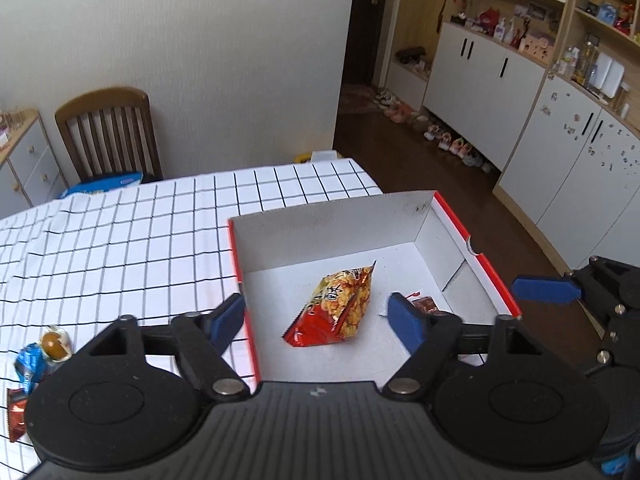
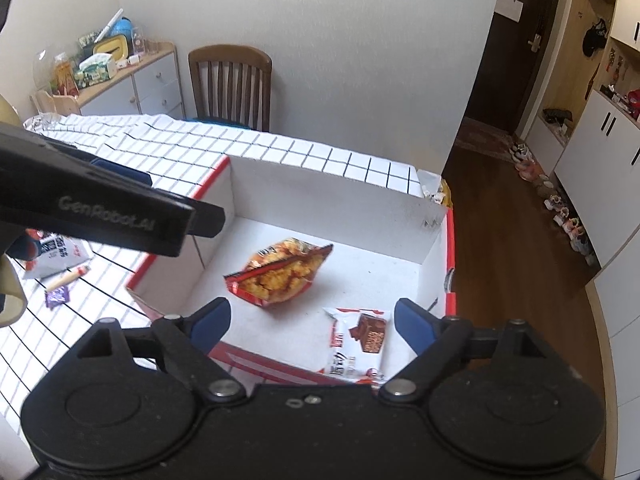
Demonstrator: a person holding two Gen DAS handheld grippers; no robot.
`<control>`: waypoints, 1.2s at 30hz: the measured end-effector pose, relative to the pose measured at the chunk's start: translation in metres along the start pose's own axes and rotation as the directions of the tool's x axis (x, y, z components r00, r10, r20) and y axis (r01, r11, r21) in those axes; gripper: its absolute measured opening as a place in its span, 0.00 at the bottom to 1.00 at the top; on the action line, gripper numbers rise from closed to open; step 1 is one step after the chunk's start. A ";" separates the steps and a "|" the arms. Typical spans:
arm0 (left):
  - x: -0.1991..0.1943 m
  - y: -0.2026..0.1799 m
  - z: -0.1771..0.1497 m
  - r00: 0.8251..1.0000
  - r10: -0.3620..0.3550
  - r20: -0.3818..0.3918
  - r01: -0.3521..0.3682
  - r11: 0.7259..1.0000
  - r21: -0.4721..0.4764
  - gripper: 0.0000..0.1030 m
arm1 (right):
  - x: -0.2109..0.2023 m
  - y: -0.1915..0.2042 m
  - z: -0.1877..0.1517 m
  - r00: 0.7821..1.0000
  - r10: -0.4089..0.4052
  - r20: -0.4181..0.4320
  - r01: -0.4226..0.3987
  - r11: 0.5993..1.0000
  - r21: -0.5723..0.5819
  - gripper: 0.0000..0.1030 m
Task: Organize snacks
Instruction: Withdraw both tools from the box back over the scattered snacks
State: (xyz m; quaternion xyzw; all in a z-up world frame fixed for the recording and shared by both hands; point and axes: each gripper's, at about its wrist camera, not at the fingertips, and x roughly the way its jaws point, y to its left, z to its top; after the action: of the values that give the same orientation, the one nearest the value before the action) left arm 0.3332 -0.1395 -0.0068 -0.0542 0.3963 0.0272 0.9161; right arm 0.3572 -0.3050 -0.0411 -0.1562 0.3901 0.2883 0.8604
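checkered table, snacks boxed

left gripper: fingers spread, empty | right gripper: fingers spread, empty

Wooden chair behind checked tablecloth; shoes along white cabinets.

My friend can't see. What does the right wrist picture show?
An open white box with red edges sits on a checked tablecloth, holding an orange snack bag and a white chocolate-snack packet. The right tool hovers open and empty over the box's near edge. More snacks lie on the cloth to the left.
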 end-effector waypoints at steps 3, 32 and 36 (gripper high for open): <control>-0.016 0.010 -0.006 1.000 -0.018 0.022 0.018 1.000 0.003 0.79 | -0.011 0.010 0.000 1.000 -0.006 0.026 0.005 1.000 0.009 0.89; -0.136 0.160 -0.105 0.987 0.078 0.141 -0.066 0.994 -0.086 0.81 | -0.061 0.144 -0.002 0.969 0.088 0.229 -0.109 0.991 0.079 1.00; -0.144 0.179 -0.115 0.987 0.086 0.139 -0.073 0.993 -0.097 0.81 | -0.056 0.160 -0.002 0.970 0.093 0.225 -0.116 0.989 0.093 1.00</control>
State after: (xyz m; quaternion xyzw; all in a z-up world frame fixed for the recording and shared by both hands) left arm 0.1345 0.0235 0.0060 -0.0779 0.3297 0.0857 0.9369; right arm 0.2277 -0.2011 -0.0068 -0.0567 0.3150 0.3278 0.8889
